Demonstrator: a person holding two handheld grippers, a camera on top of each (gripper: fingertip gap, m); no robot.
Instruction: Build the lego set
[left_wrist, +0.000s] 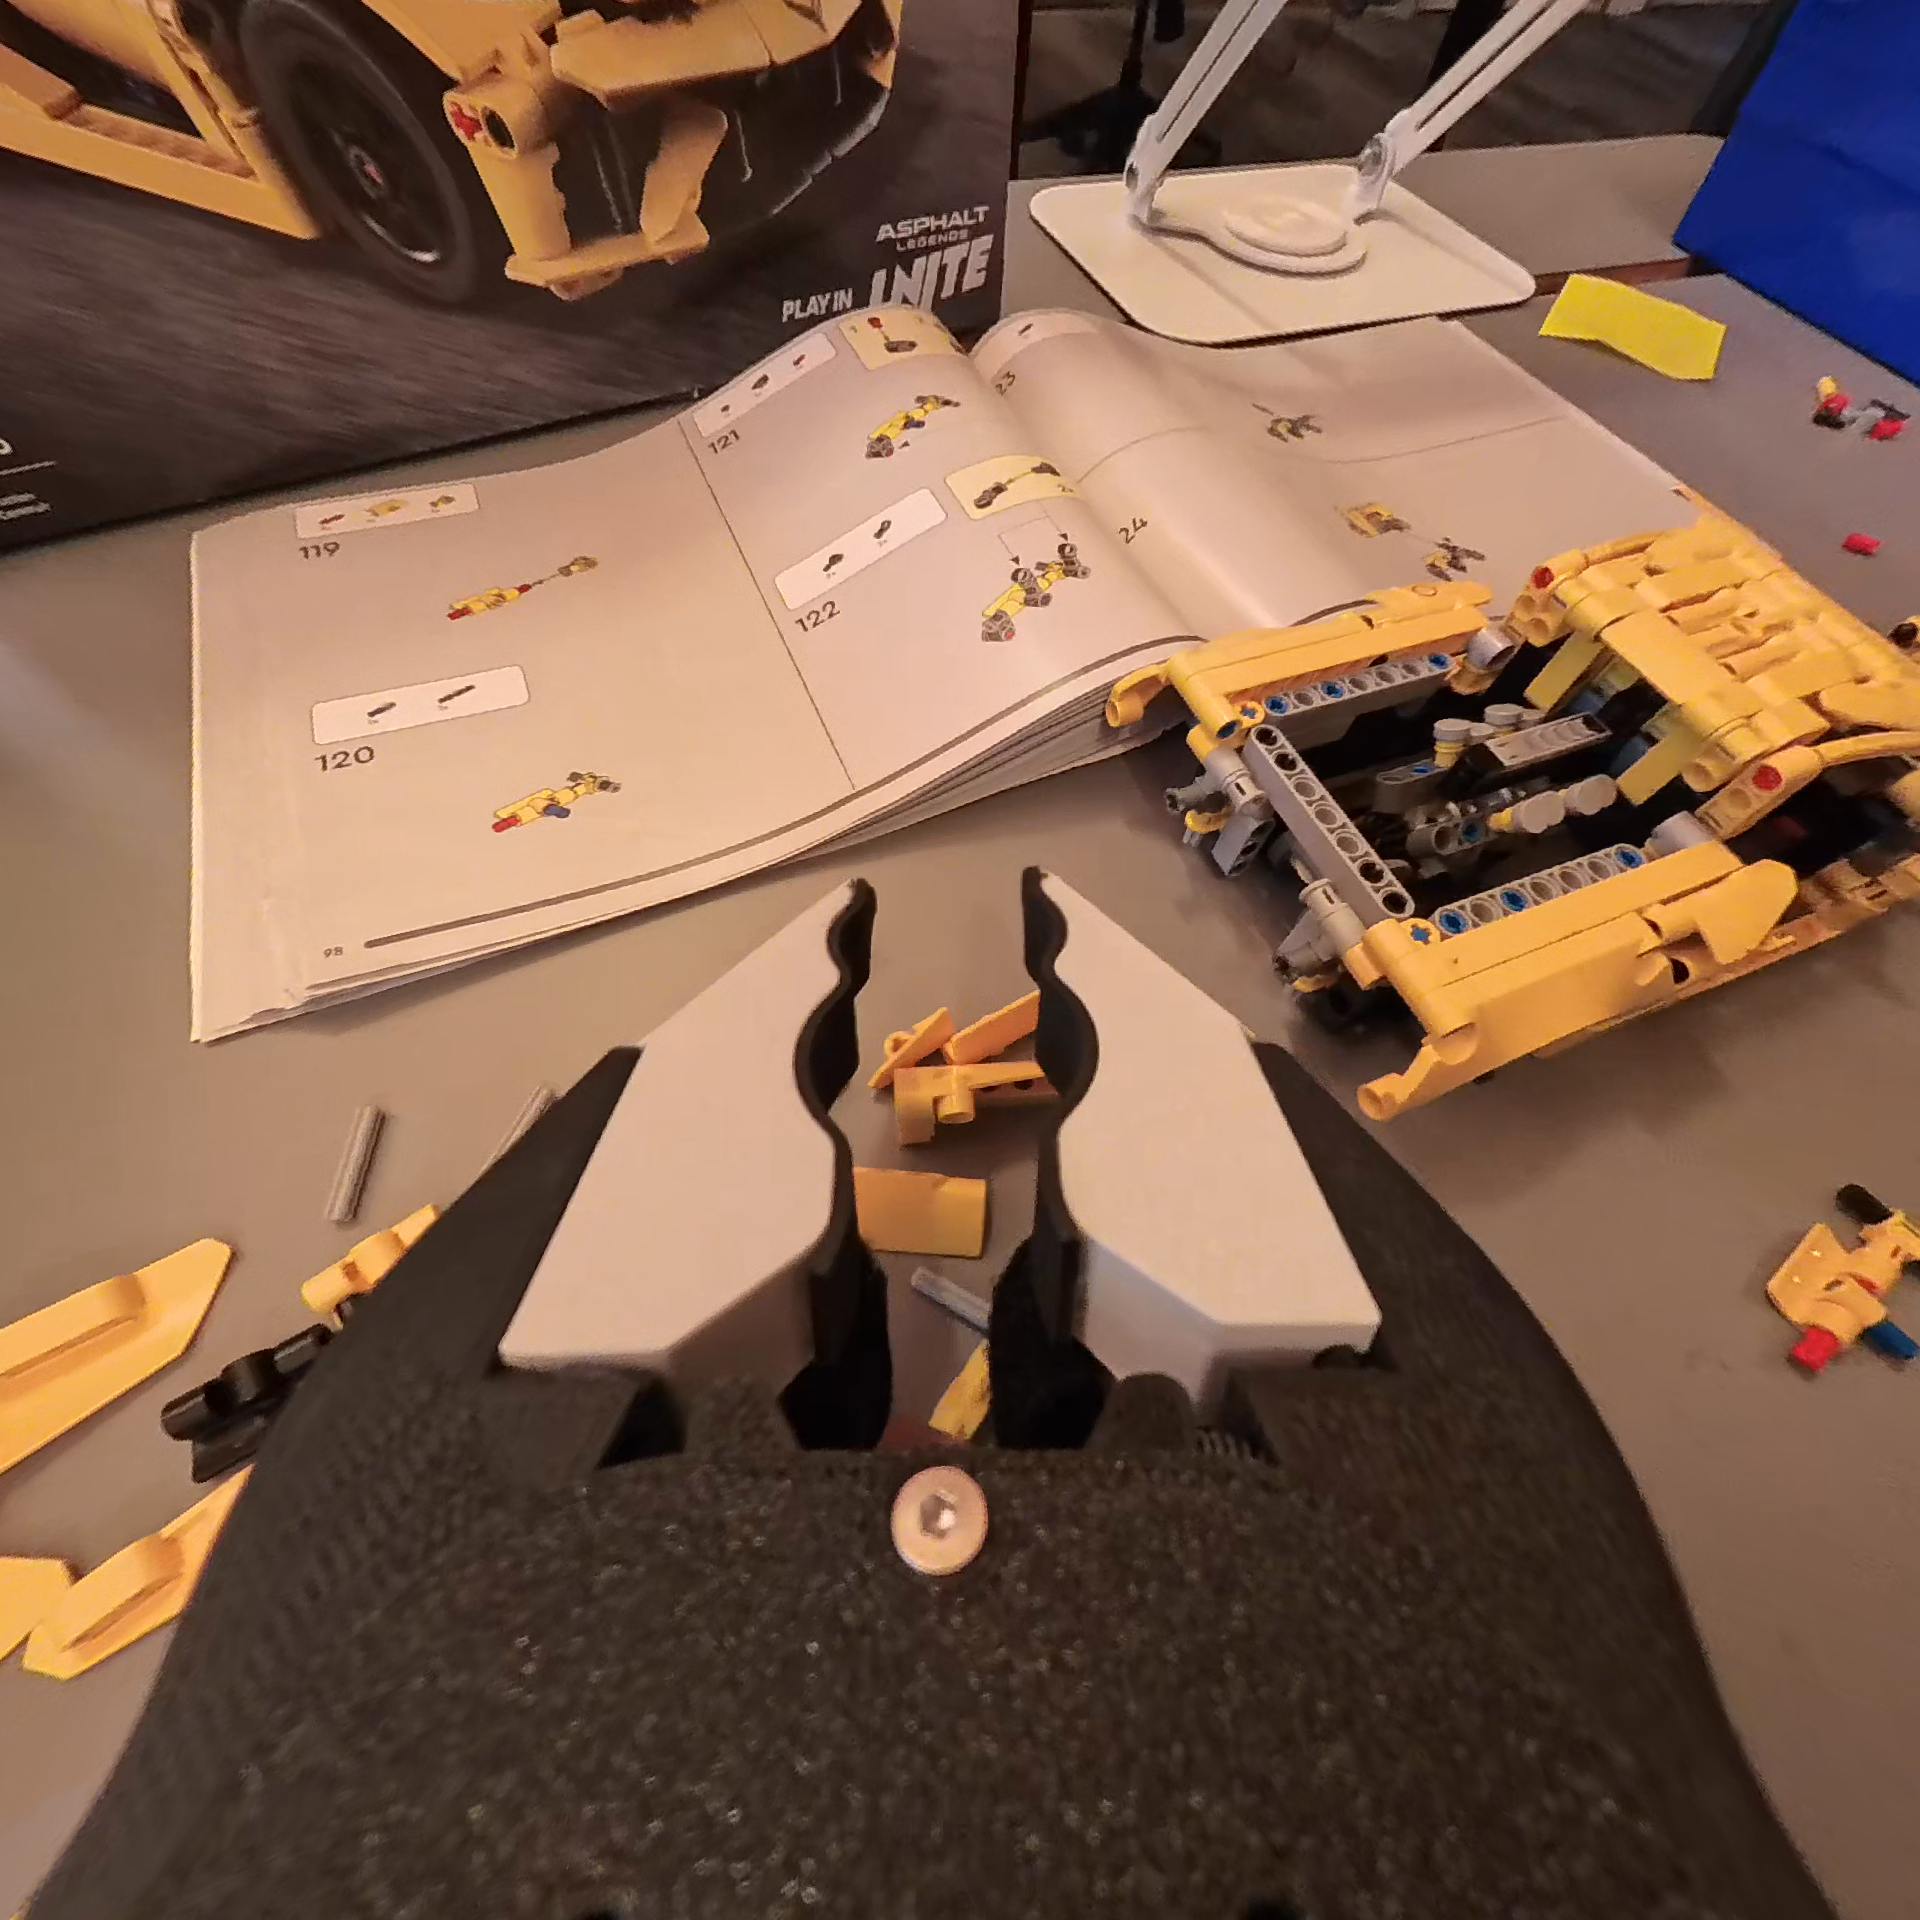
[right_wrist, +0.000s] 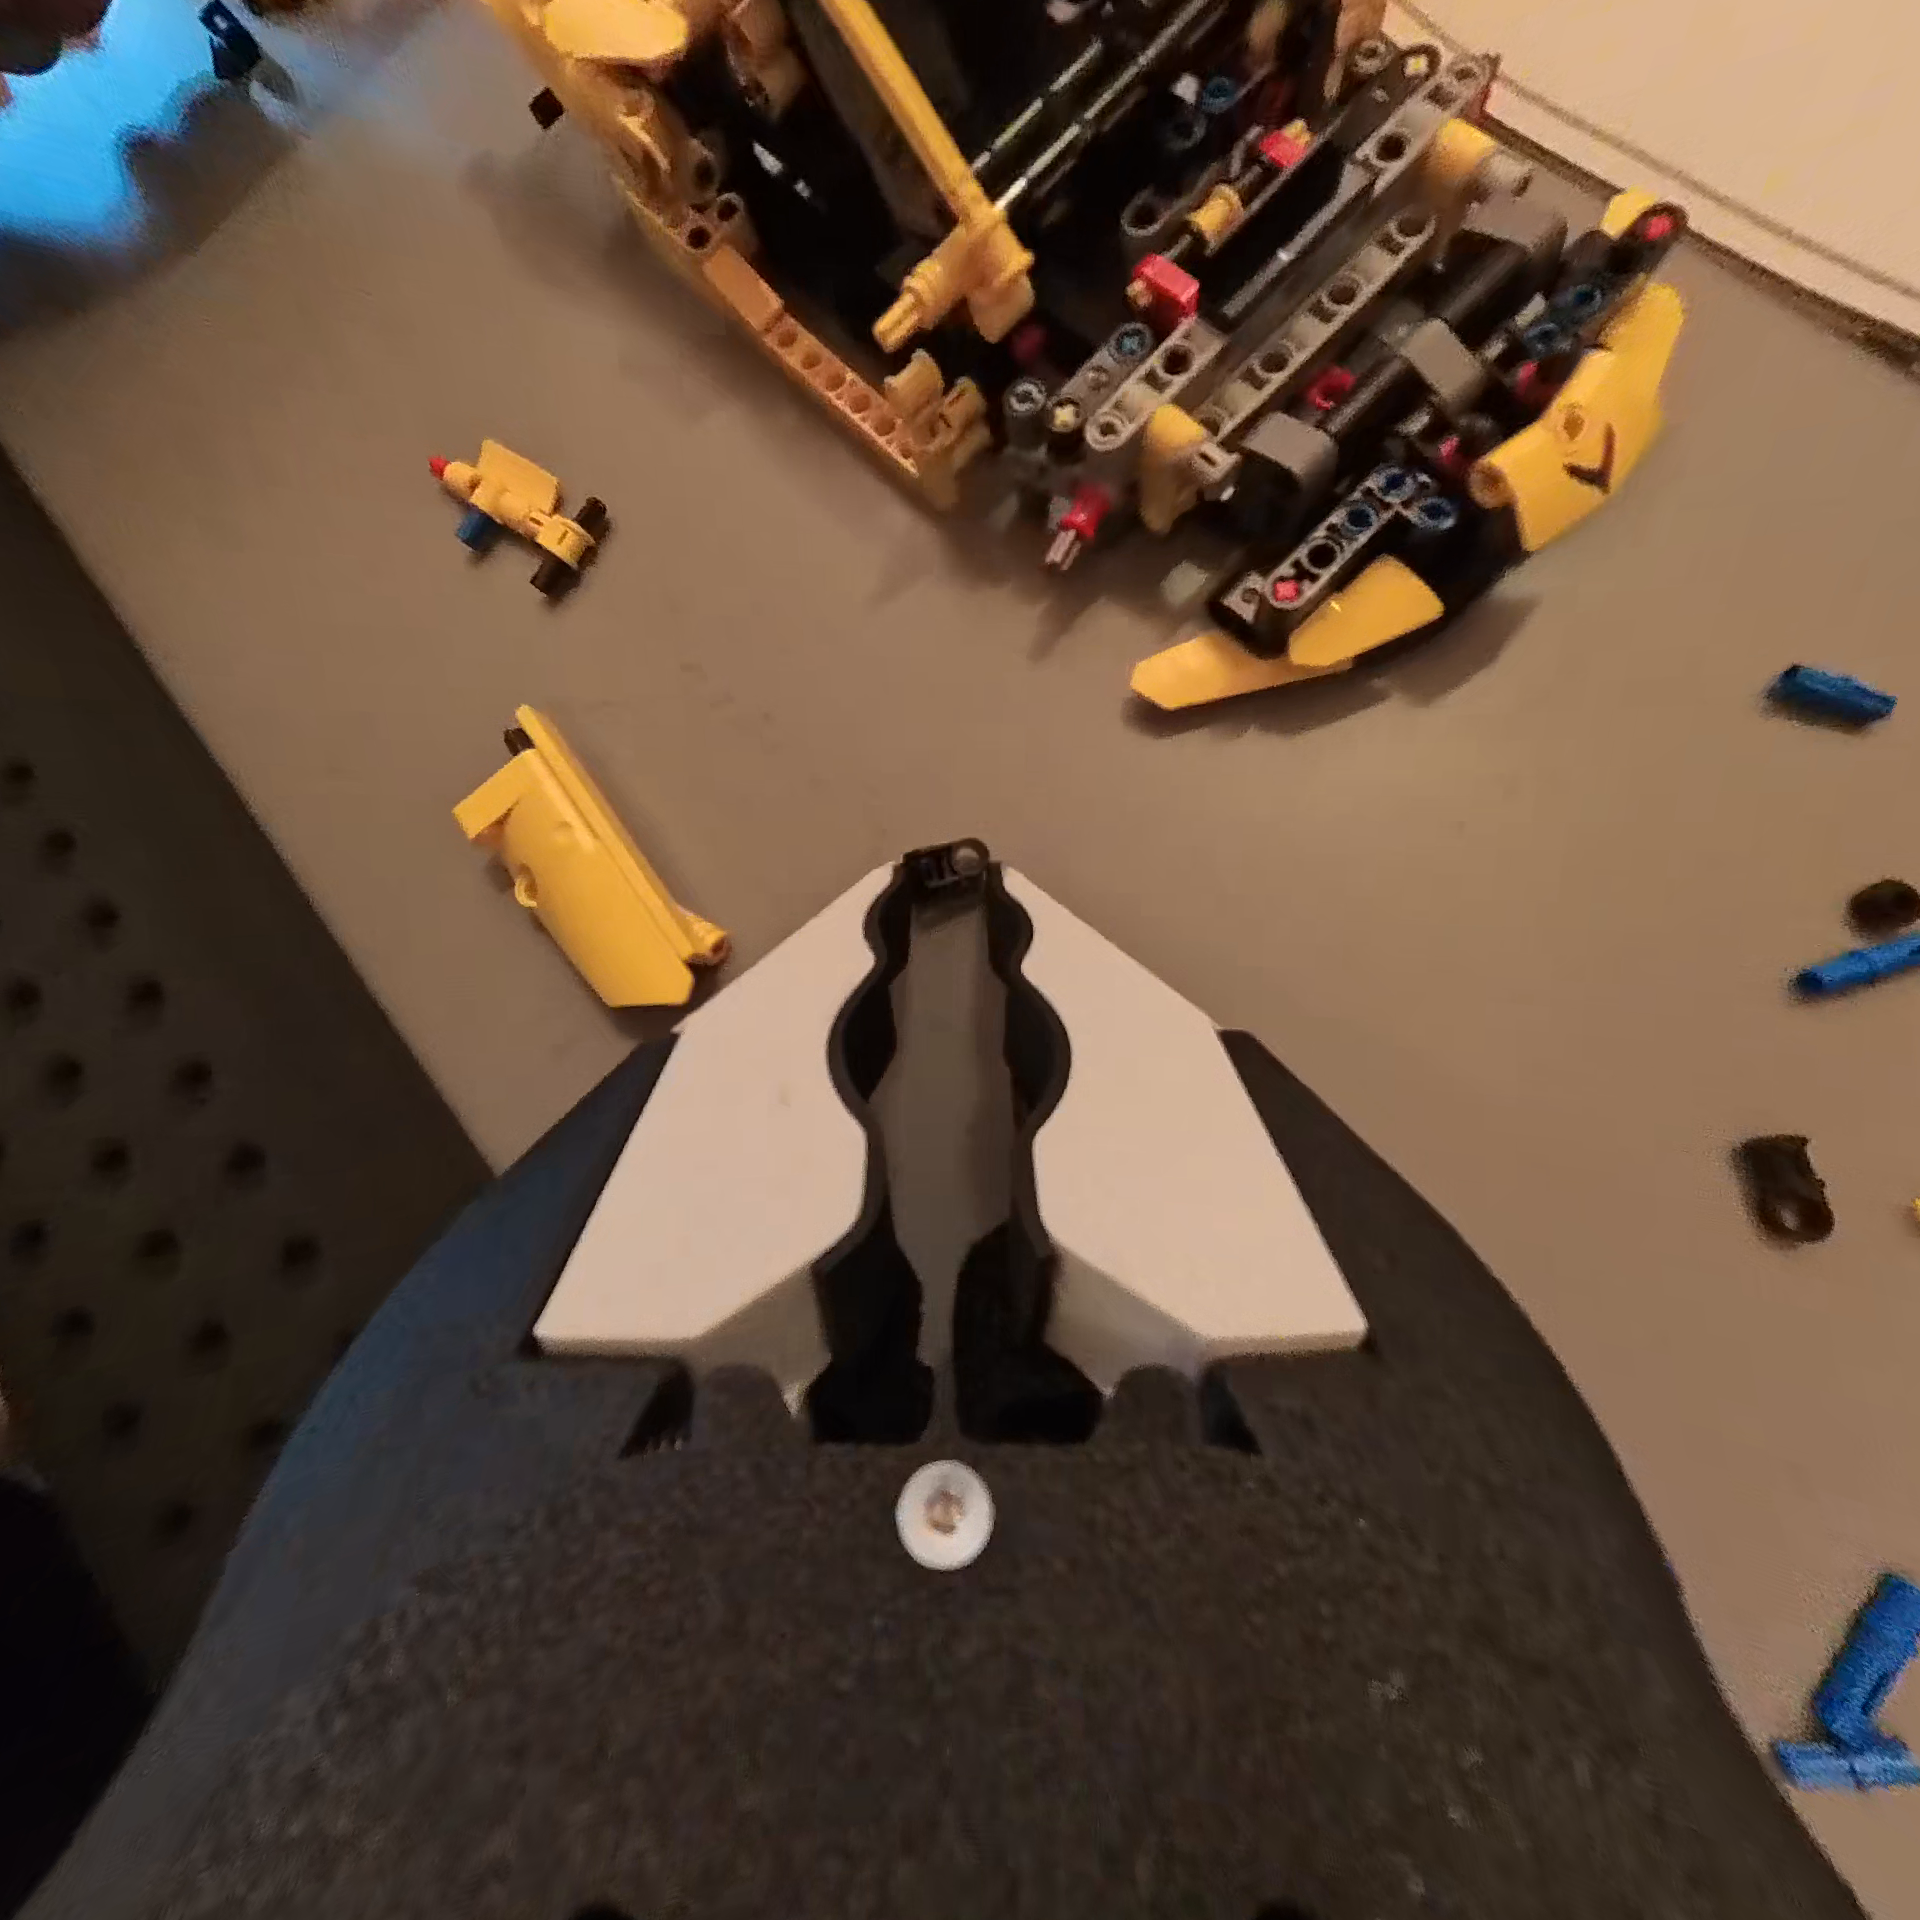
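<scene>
The half-built yellow lego car lies on the grey table to the right of the open instruction booklet. My left gripper is open and empty, hovering above a small pile of yellow pieces. In the right wrist view the car lies ahead. My right gripper is shut on a small black connector piece at its fingertips, held above the table. A small yellow sub-assembly with red and blue pins lies left of the car; it also shows in the left wrist view.
The set's box stands behind the booklet, with a white lamp base beside it. Yellow panels and a grey axle lie at left. A yellow panel, blue pins and black connectors lie around my right gripper. The left gripper's tips are roughly 30 cm from the right gripper's.
</scene>
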